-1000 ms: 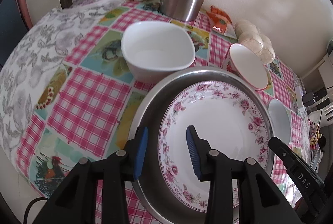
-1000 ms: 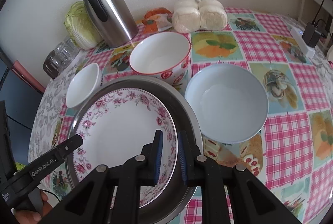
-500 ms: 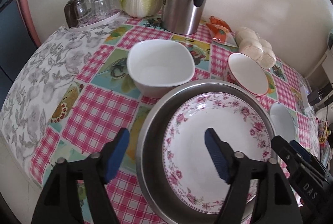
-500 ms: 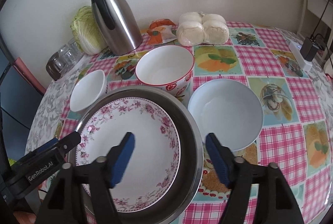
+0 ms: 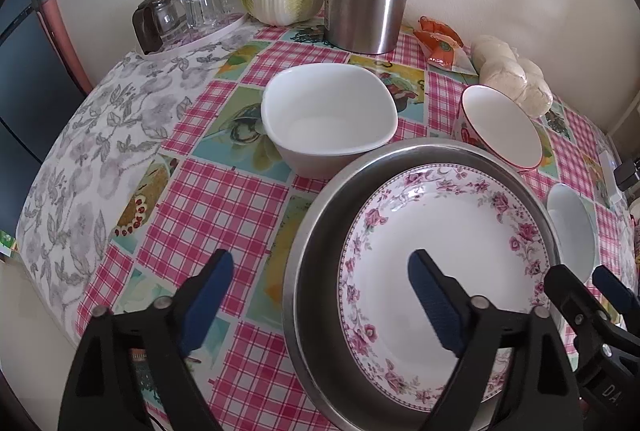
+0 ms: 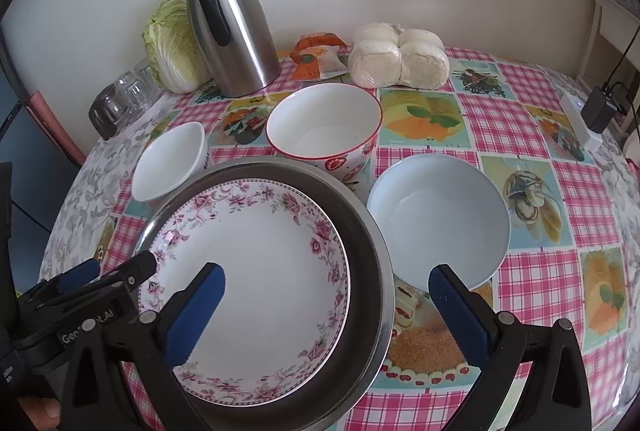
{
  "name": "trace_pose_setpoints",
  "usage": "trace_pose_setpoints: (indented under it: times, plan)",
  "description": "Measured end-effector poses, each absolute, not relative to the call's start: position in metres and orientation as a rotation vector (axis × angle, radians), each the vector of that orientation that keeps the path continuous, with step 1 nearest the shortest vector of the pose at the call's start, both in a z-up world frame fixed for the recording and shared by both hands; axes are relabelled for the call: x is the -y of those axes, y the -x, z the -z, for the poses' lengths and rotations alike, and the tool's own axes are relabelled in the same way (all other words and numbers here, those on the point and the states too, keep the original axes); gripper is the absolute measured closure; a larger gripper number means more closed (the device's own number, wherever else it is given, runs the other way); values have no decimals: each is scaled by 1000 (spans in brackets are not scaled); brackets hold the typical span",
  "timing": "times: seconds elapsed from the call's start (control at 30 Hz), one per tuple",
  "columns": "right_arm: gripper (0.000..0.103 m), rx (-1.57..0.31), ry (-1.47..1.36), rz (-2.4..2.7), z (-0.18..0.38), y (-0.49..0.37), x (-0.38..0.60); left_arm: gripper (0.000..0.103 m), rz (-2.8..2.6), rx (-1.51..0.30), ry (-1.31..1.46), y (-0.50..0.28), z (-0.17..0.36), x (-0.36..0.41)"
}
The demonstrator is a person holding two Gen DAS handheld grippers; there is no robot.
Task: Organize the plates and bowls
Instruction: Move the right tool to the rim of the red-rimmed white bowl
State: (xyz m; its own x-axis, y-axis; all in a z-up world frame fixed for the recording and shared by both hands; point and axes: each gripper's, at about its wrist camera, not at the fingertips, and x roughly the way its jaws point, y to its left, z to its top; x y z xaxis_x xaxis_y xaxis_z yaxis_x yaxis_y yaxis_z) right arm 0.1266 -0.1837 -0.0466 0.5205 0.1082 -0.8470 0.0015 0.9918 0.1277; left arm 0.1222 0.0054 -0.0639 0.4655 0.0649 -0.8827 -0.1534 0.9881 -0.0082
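Floral plate: the white round china plate with a pink flower border [image 6: 256,287] lies inside the wide, shallow stainless-steel basin [image 6: 370,271], nearest both cameras, on the pink-checked tablecloth [image 6: 532,283].
Left gripper [image 5: 320,305]: jaws opening, blue pads wide apart astride the basin's left rim, gripping nothing.
Right gripper [image 6: 328,311]: jaws opening, wide apart astride the basin's right rim, nothing clamped.
Near risk: a pad closing on the steel rim alone could slip, and the loose plate would slide or rattle if the basin tilts.
Pale blue bowl [image 6: 438,221]: just beside the basin; a sideways sweep of the right gripper could knock it.
White squarish bowl [image 5: 328,117]: close against the basin's far edge; a nudged basin would push it.
Red-rimmed bowl [image 6: 324,125]: also close behind; stacking it carelessly risks chipping.
Far risk: steel thermos jug [image 6: 230,27] and upturned glasses [image 5: 192,11] could topple under a long reach.
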Motion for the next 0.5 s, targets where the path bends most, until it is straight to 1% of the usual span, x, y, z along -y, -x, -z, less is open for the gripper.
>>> trace_pose_setpoints:
  times: [0.03,0.27,0.5]
  plan:
    - [0,-1017,-118,-66,46,-127,184,6,-139,-1074,90,-122,64,-6]
    - [0,-980,-154,-45,41,-127,190,5,-161,-1033,95,-121,59,-9]
    - [0,-852,-180,-38,23,-124,195,5,-134,-982,86,-126,50,-4]
